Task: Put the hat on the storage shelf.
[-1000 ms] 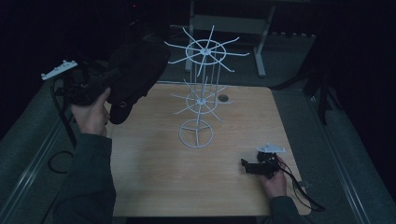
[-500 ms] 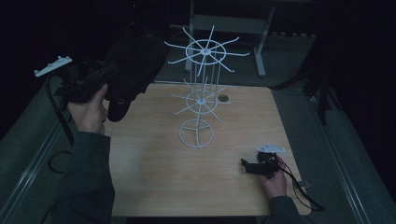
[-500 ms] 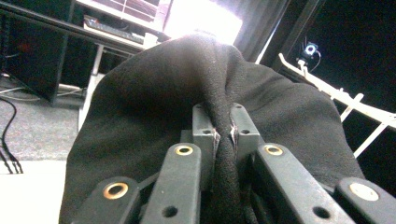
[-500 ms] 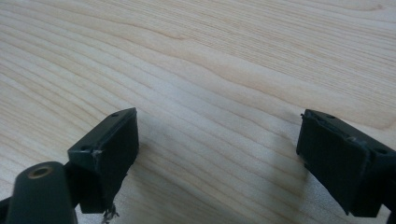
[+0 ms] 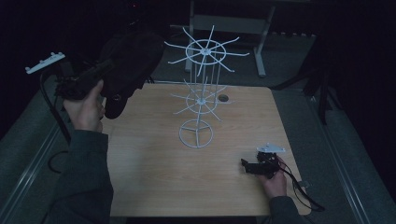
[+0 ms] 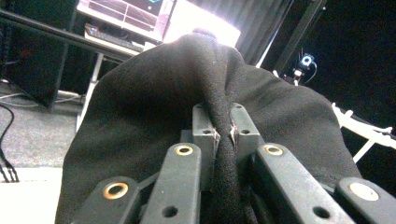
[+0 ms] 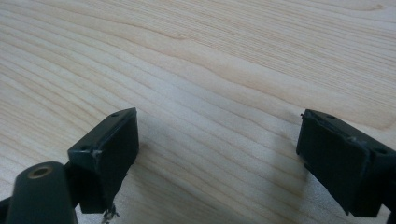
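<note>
High view: the left gripper (image 5: 86,79) is raised above the counter's (image 5: 154,177) left edge, held in the person's left hand (image 5: 85,106). A black cloth (image 5: 128,60) hangs bunched from its front, clear of the counter and to the left of the white wire rack (image 5: 201,88), near its upper spokes but apart from them. The rack stands upright on its ring base at the middle of the counter. The right gripper (image 5: 259,165) rests low at the counter's near right part, well apart from rack and cloth, held in the right hand (image 5: 275,179).

Left gripper view: the jaws are pressed together on a fold of the black cloth (image 6: 187,93), which rises between the pads and drapes over both sides. One white arm of the rack (image 6: 369,130) shows at the right edge.

Right gripper view: the jaws stand spread wide, with bare light wood of the counter (image 7: 210,70) between them and nothing held.
</note>
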A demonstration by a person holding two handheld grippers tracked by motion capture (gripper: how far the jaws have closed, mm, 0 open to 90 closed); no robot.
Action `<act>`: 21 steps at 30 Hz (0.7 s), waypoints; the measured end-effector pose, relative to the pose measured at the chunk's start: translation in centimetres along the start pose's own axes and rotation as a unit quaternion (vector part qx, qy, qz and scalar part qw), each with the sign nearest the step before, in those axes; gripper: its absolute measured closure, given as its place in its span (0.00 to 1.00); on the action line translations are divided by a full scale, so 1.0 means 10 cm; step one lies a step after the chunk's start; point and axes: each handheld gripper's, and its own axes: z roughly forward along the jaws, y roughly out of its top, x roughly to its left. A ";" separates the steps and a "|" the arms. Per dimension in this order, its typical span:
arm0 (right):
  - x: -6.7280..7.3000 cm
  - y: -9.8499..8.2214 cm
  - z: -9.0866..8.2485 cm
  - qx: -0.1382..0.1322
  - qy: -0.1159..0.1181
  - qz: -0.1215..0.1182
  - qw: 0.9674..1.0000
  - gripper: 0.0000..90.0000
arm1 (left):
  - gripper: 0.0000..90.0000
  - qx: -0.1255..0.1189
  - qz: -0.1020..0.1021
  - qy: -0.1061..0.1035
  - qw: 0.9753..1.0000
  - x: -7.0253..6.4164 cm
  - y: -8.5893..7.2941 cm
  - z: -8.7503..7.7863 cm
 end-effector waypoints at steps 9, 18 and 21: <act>0.00 0.00 0.00 0.000 0.000 0.000 1.000 0.14 | 0.95 -0.011 -0.003 0.001 1.000 -0.02 0.06 0.00; 0.00 0.00 0.00 0.000 0.000 0.000 1.000 0.14 | 0.95 -0.016 0.003 0.001 1.000 -0.06 0.13 0.00; 0.00 0.00 0.00 0.000 0.000 0.000 1.000 0.14 | 0.95 -0.017 0.009 0.002 1.000 -0.10 0.16 0.01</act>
